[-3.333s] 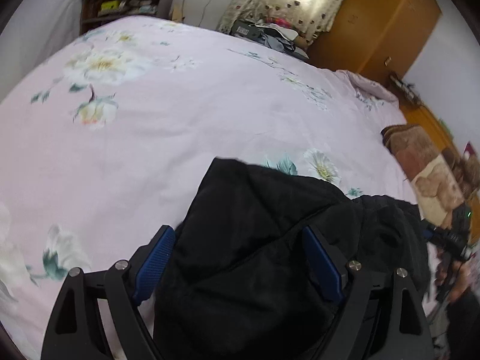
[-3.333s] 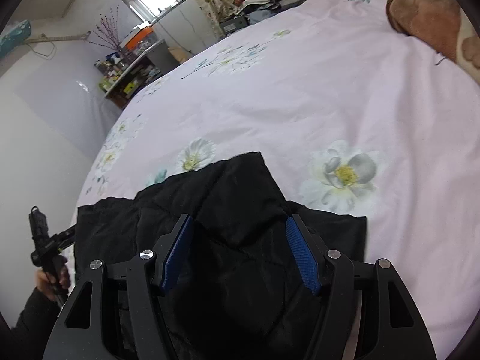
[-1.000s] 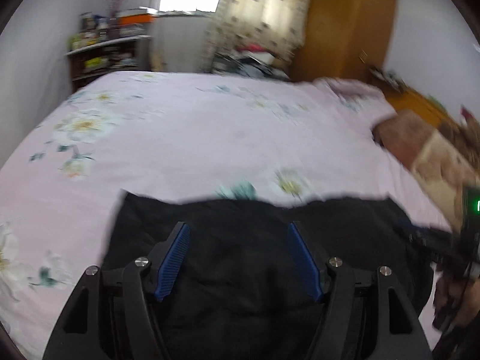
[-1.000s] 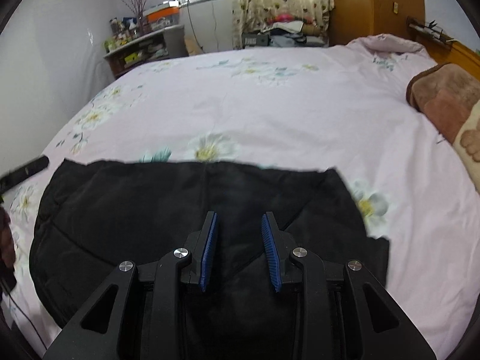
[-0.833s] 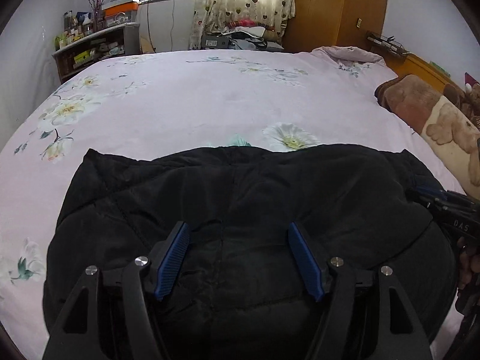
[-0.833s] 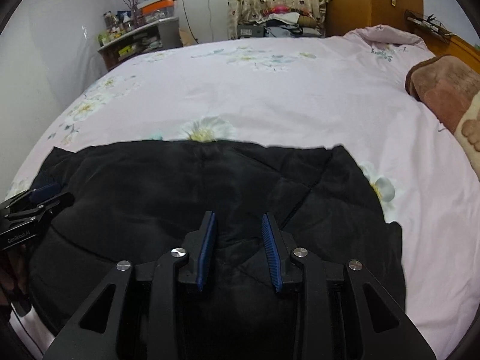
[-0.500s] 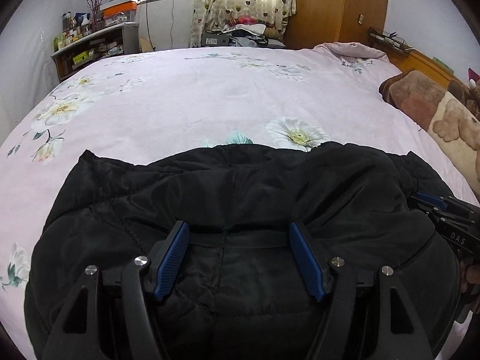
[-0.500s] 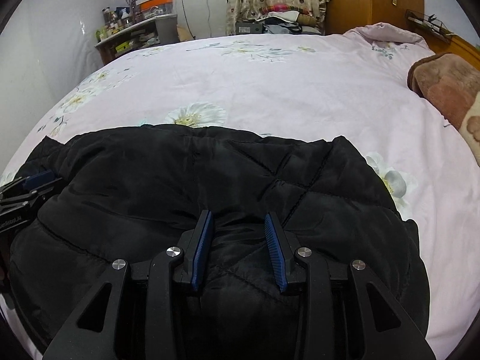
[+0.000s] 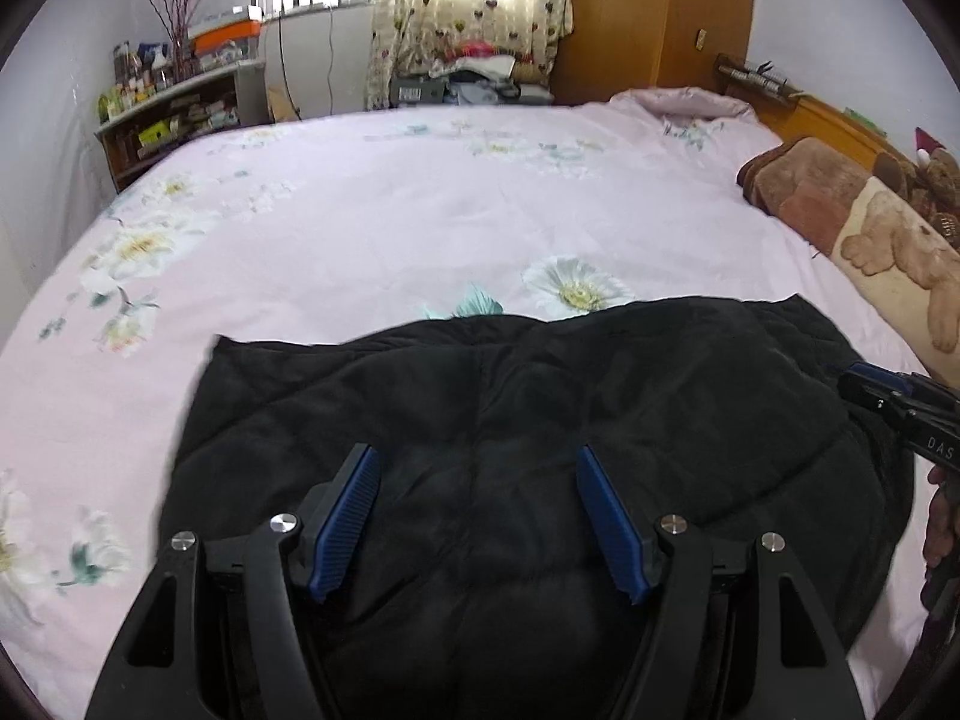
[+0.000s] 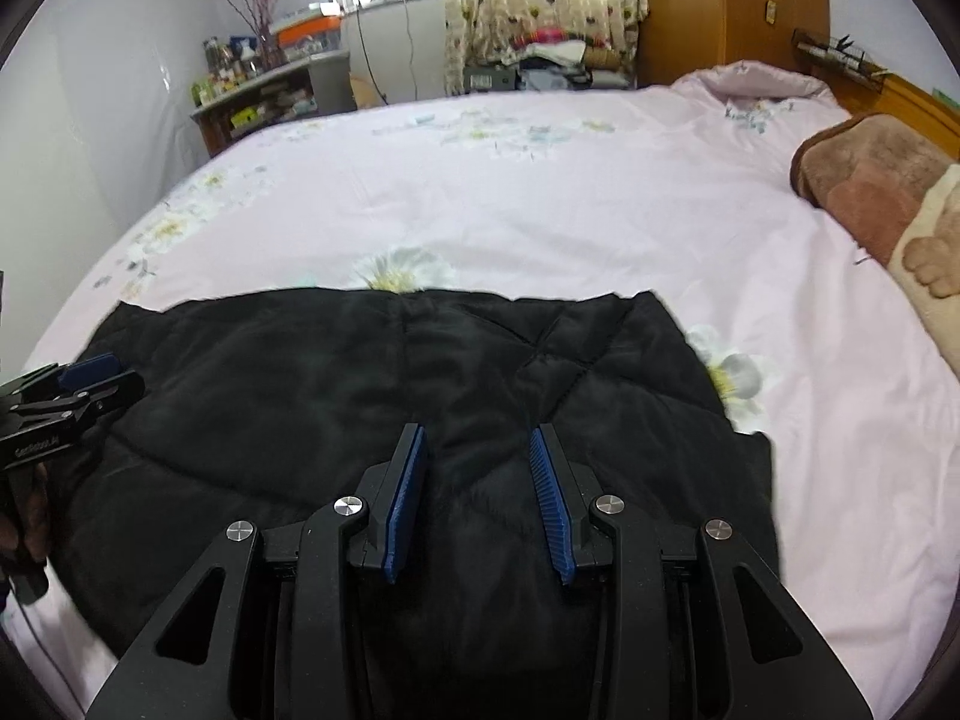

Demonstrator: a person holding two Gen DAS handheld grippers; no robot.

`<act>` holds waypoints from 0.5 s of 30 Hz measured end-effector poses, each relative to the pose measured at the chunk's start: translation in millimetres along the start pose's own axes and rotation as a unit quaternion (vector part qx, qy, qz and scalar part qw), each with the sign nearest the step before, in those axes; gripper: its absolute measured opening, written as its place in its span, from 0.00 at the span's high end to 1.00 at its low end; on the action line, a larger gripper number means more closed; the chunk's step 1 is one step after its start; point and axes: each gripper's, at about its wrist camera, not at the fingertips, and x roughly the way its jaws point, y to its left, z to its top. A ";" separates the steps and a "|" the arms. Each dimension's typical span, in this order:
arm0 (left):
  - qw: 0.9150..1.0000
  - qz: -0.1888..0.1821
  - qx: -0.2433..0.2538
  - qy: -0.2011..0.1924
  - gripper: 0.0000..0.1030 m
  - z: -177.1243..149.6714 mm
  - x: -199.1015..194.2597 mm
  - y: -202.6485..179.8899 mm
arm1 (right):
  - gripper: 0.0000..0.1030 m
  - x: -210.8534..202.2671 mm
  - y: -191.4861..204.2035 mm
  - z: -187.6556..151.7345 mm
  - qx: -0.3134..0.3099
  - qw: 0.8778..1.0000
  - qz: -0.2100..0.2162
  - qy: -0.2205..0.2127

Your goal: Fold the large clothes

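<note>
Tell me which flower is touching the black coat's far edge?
The white daisy with the yellow middle, right against the black coat beside a teal leaf; the other flowers sit clear of that edge.

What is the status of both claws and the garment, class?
Left claw open above black quilted jacket. Right claw jaws just opened, fabric between them, not clamped. Jacket flat on floral bedsheet. Nothing in the way.

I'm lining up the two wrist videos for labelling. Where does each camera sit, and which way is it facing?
Left wrist: on the left hand-held gripper, facing down its open fingers across the black quilted jacket and the floral bed sheet; the right hand-held gripper shows at the right edge.
Right wrist: on the right hand-held gripper, same heading; the left hand-held gripper shows at the left edge.
Shared: jacket, sheet, brown bear blanket, curtains, wardrobe, shelf.
</note>
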 end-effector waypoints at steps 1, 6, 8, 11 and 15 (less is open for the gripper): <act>1.000 0.001 -0.001 -0.009 0.31 -3.6 -10.5 4.8 | 0.65 -9.2 -0.6 -3.6 -0.002 1.000 0.000 -0.006; 0.998 0.041 -0.045 -0.025 0.31 -39.4 -40.2 49.6 | 0.65 -11.9 -20.4 -34.0 0.002 0.999 -0.040 0.020; 0.996 0.037 -0.077 0.006 0.31 -52.9 -24.1 65.8 | 0.65 -0.3 -29.1 -44.1 0.005 0.998 -0.053 0.037; 0.997 0.027 -0.077 0.012 0.30 -59.9 -3.6 67.2 | 0.65 13.4 -35.0 -49.0 0.002 0.997 -0.063 0.044; 0.997 0.020 -0.077 0.014 0.29 -52.0 20.5 65.0 | 0.65 26.4 -37.3 -48.5 0.001 0.996 -0.077 0.052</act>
